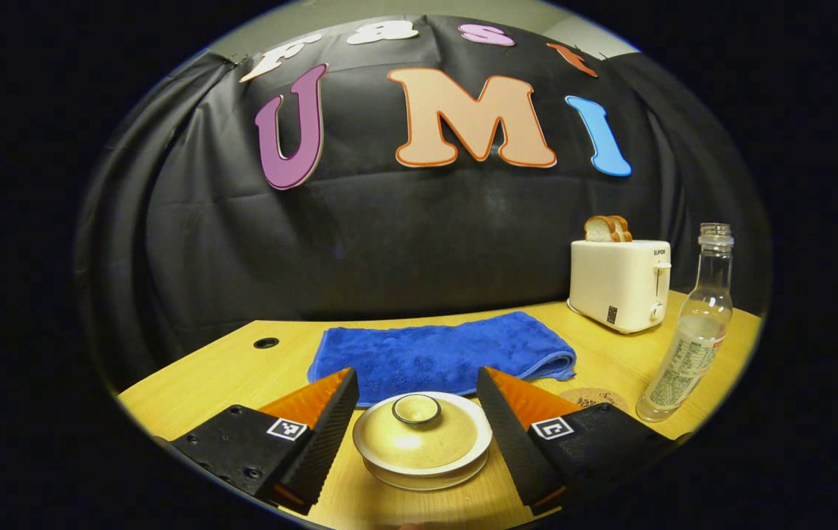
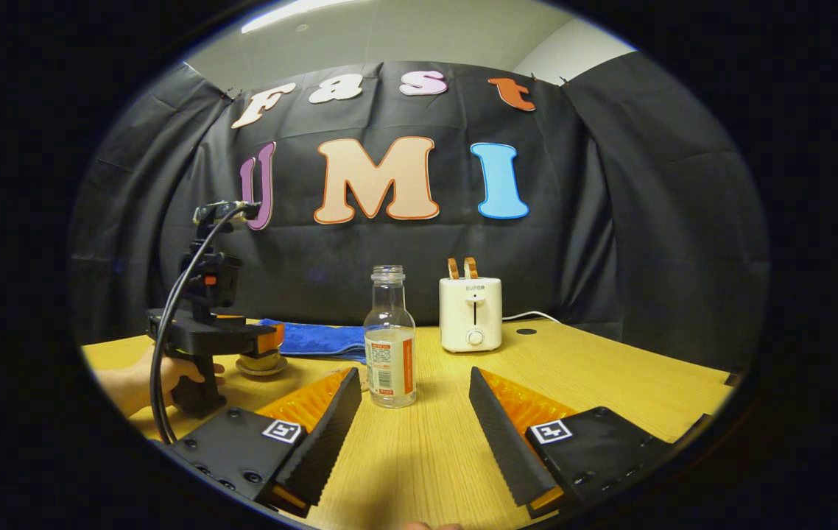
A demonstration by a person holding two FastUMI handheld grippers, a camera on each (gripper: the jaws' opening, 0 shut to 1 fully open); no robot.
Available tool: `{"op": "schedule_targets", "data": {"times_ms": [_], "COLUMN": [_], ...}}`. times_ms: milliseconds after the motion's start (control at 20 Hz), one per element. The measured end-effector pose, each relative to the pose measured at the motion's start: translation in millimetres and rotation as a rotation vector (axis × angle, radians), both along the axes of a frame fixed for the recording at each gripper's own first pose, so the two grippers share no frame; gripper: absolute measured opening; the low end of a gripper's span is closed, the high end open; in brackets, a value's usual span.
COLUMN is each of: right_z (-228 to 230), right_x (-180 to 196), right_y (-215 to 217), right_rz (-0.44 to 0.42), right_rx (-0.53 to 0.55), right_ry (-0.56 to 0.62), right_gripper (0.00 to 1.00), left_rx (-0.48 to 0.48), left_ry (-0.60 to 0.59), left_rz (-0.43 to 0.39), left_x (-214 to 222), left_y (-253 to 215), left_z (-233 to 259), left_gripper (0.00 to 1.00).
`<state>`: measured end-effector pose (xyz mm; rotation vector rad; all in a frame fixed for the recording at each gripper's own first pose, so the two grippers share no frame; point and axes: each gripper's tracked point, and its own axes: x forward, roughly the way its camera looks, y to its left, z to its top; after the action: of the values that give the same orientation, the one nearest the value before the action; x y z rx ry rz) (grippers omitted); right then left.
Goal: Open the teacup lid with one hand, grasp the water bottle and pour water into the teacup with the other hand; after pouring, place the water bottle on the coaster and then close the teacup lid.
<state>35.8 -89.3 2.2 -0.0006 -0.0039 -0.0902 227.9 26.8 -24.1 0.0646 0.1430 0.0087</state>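
The left gripper view sits low and close over the teacup (image 1: 423,440), facing the booth wall. The right gripper view looks from farther back along the desk (image 2: 610,383). Both share the water bottle (image 2: 389,342) and toaster (image 2: 470,313), at 2 o'clock in the left gripper view.

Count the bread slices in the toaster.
2: both bread slices stand side by side in the slots on top of the toaster, at the table's far right; none appears elsewhere.

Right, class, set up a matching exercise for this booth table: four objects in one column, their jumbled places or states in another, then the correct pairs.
Objects:
1. Clear glass water bottle
2. Cream ceramic teacup lid
3. Folded blue towel
4. White toaster

States:
A. Holds bread slices
B. Uncapped, upright
C. Between the open left tool fingers
D. Lies flat behind the teacup

Pairs: 1-B, 2-C, 3-D, 4-A
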Motion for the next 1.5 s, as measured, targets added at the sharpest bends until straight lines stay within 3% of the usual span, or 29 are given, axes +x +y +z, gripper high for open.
{"op": "schedule_targets", "data": {"times_ms": [350, 450, 550, 650, 700, 750, 800, 1100, 1500], "right_z": [0.3, 0.2, 0.4, -0.1, -0.7, -0.3, -0.5, -0.6, -0.2], "right_x": [-0.8, -0.5, -1.0, -0.6, 0.2, 0.3, 0.9, 0.8, 1.2], "right_y": [-1.0, -1.5, -1.2, -1.8, -1.9, -2.0, -2.1, -1.8, -2.7], "right_rz": [0.003, 0.004, 0.004, 0.004, 0.004, 0.004, 0.004, 0.004, -0.003], "right_rx": [0.001, 0.001, 0.001, 0.001, 0.000, 0.001, 0.001, 0.001, -0.001], "right_ry": [0.001, 0.002, 0.001, 0.002, 0.001, 0.001, 0.001, 0.001, -0.002], "right_gripper": [0.94, 0.94, 0.96, 0.96, 0.94, 0.96, 0.98, 0.94, 0.96], "left_rx": [0.022, 0.031, 0.042, 0.051, 0.047, 0.043, 0.039, 0.027, -0.006], "left_ry": [0.017, 0.025, 0.029, 0.028, 0.021, 0.016, 0.016, 0.016, -0.026], "left_rz": [-0.001, -0.015, -0.012, 0.003, 0.014, 0.017, 0.013, 0.001, -0.018], "left_x": [5.3, 6.9, 8.0, 8.0, 8.2, 7.7, 7.6, 5.6, 2.9], "left_y": [1.0, -2.4, -0.7, 2.5, 4.5, 5.7, 4.8, 4.5, 4.8], "left_z": [-0.7, -2.8, -2.4, -2.7, -1.3, 0.1, 0.2, 0.4, 7.7], "left_gripper": [0.94, 0.89, 0.78, 0.62, 0.41, 0.40, 0.31, 0.27, 0.26]}}
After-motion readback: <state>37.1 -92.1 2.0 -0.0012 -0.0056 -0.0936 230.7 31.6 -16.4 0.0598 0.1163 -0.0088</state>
